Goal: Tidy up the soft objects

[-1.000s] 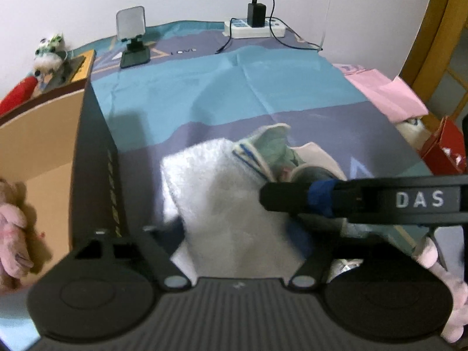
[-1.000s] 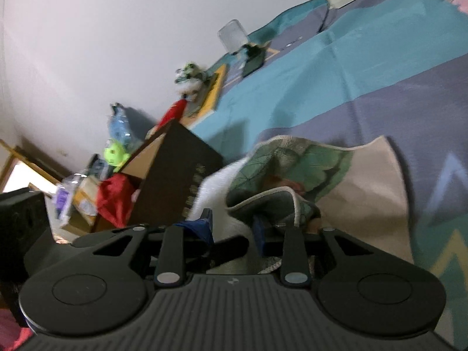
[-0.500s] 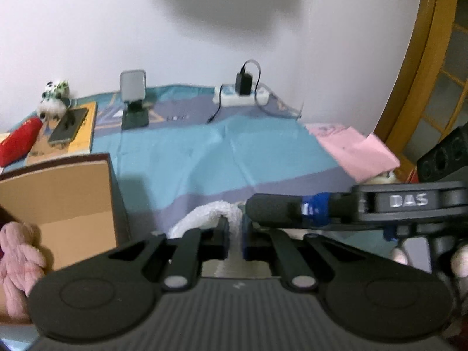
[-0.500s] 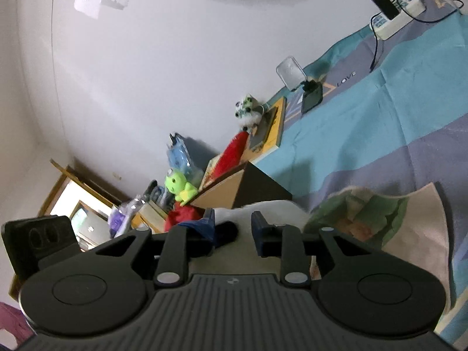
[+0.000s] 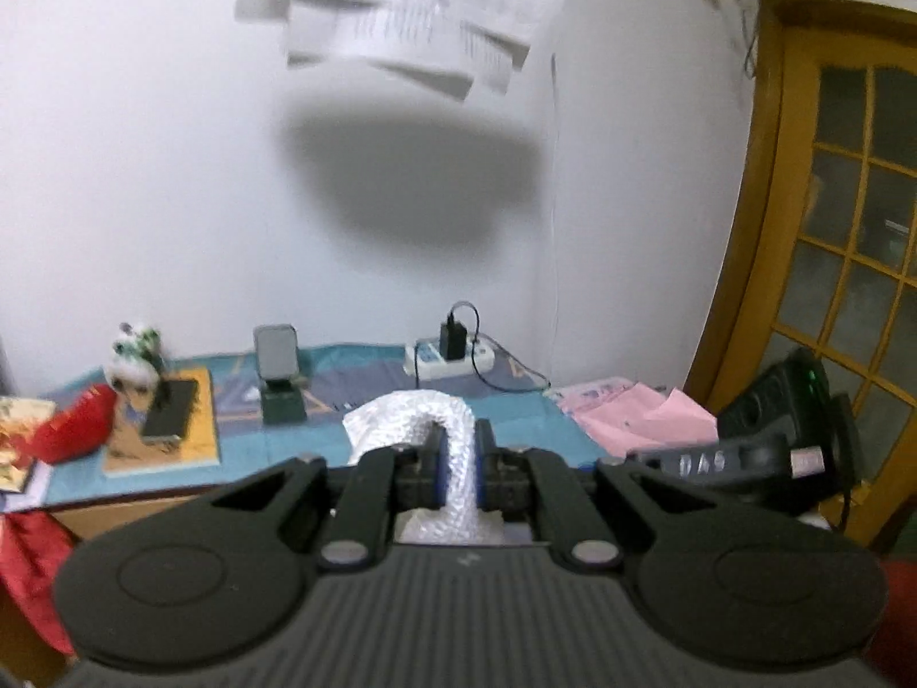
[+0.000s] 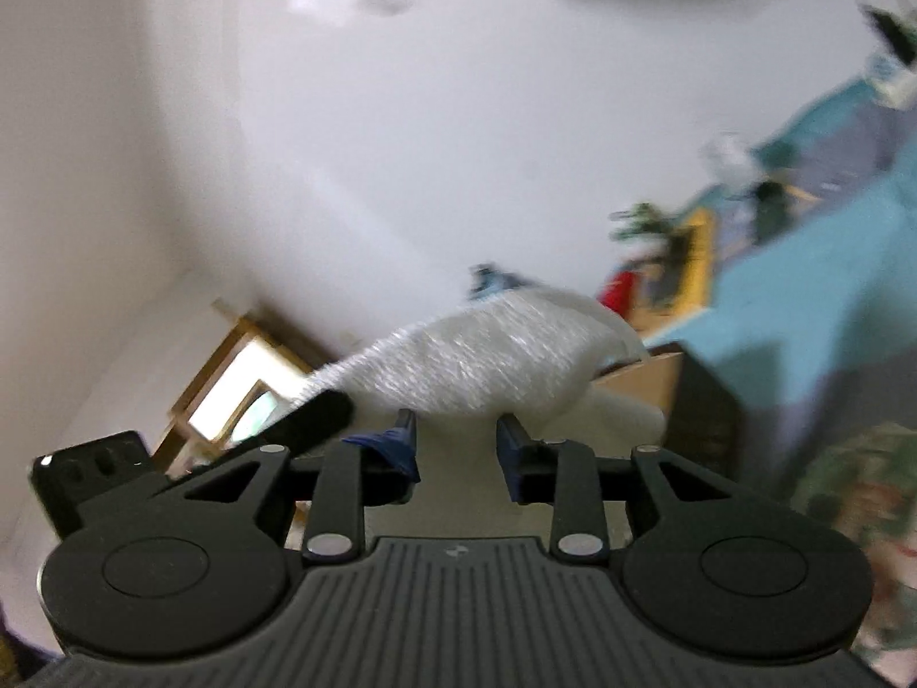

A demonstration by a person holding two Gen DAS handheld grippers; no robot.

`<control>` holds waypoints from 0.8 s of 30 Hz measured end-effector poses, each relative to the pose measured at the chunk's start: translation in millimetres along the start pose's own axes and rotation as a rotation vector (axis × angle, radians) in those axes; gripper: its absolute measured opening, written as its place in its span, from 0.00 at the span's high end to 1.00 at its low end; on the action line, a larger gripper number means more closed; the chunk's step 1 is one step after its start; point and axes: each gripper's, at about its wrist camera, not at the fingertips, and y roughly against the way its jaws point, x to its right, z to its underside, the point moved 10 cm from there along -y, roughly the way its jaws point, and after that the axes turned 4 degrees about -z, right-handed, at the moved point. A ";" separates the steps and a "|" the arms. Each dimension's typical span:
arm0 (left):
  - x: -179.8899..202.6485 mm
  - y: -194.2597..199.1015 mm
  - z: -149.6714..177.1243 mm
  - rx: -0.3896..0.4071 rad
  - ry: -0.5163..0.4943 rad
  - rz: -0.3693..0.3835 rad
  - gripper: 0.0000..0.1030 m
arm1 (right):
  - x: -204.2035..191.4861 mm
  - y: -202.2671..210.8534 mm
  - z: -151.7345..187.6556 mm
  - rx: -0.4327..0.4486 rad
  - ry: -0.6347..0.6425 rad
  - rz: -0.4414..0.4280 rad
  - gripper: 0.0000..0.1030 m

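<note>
1. The left gripper [image 5: 458, 461] is raised above the bedspread [image 5: 344, 401]; past its fingers lies open teal and purple cloth as far as the white wall. A phone stand [image 5: 279, 378] and a power strip [image 5: 450, 356] sit near that wall. An orange book [image 5: 166, 430] carrying a phone lies to the left, and pink fabric [image 5: 642, 415] lies at the right edge beside the wooden door [image 5: 831, 229].
2. A cardboard box [image 6: 653, 381] stands open just below and beside the lifted towel.
3. The white towel [image 5: 424, 418] is fluffy and looped in texture. It arches over the left fingers, whose blue pads are clamped on a narrow fold of it.
4. In the right wrist view the same towel [image 6: 487, 361] drapes in a soft hump across the right gripper [image 6: 458, 450]; its jaws grip a wider bunch of the pile between them.
5. A patterned green cloth [image 6: 848, 493] lies on the bedspread at the lower right, blurred.
6. Half a second ago the towel still sat low near the bed; both grippers have since lifted it clear, and the cameras now face the wall.
</note>
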 end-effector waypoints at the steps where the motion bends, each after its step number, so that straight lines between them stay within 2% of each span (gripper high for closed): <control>1: -2.5 12.7 0.7 0.013 -0.004 -0.002 0.98 | -10.0 -6.6 3.6 -0.021 0.023 -0.023 0.85; 4: -14.5 49.2 3.2 0.045 -0.012 -0.025 0.98 | -35.5 -29.5 23.2 -0.100 0.070 -0.091 0.84; 8: -36.0 82.0 13.2 0.050 0.007 -0.053 0.98 | -49.1 -72.9 49.8 -0.194 0.059 -0.148 0.84; 11: -56.6 94.7 17.8 0.052 -0.002 -0.112 0.98 | -51.6 -106.8 56.1 -0.219 0.040 -0.165 0.83; 15: -92.6 103.6 10.6 0.075 -0.010 -0.175 0.98 | -51.2 -152.9 47.9 -0.206 -0.010 -0.187 0.83; 17: -112.8 104.8 3.5 0.092 -0.021 -0.201 0.98 | -51.0 -170.6 42.0 -0.189 -0.033 -0.181 0.83; 20: -143.5 98.6 -5.3 0.116 -0.032 -0.215 0.98 | -47.8 -196.8 34.8 -0.153 0.002 -0.142 0.83; 24: -185.7 77.4 3.1 0.097 0.019 -0.187 0.98 | -26.3 -225.9 46.9 -0.173 0.066 -0.012 0.82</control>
